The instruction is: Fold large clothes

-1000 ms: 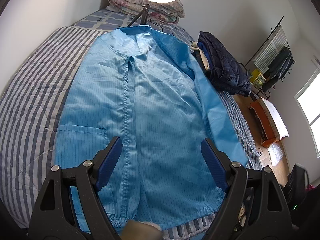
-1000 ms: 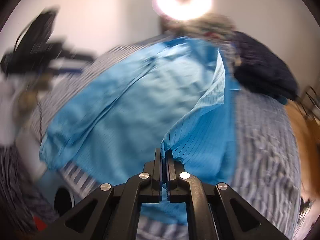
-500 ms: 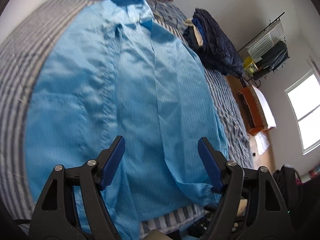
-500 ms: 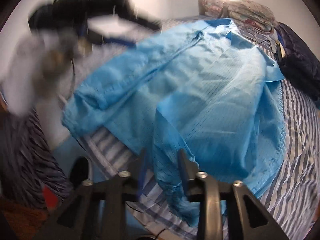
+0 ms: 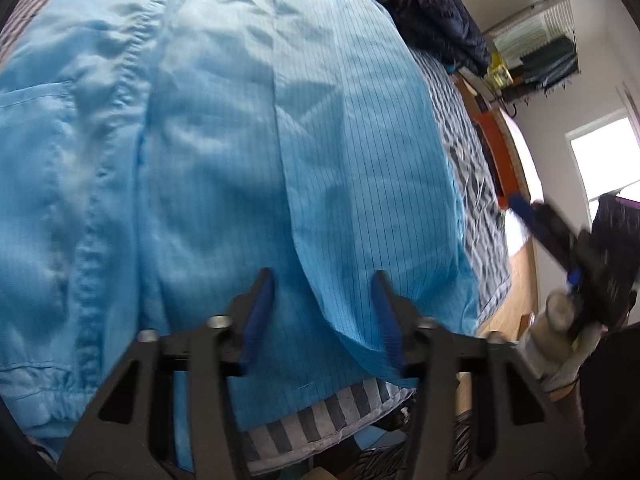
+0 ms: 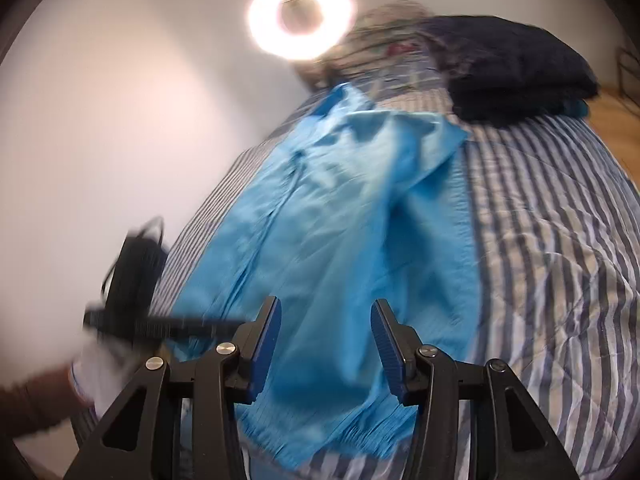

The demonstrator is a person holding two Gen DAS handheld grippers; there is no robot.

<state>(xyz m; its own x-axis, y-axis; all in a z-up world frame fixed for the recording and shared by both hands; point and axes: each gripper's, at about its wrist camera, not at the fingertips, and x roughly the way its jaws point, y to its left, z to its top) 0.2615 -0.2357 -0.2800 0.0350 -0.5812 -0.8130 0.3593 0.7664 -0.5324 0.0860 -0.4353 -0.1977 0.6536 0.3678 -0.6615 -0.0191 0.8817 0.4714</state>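
no readable text, labels, brands or numbers on anything in view

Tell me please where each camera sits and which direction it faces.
Left wrist: on the left gripper, looking down at the light blue pinstriped jacket; jaws closing, cloth between them; right gripper at right.
Right wrist: on the right gripper, facing along the striped bedcover toward the ring light; jaws opening.
Shared: jacket, bedcover, dark folded pile.

blurred folded quilt (image 6: 384, 28), blue coat's (image 5: 240, 160) collar cropped
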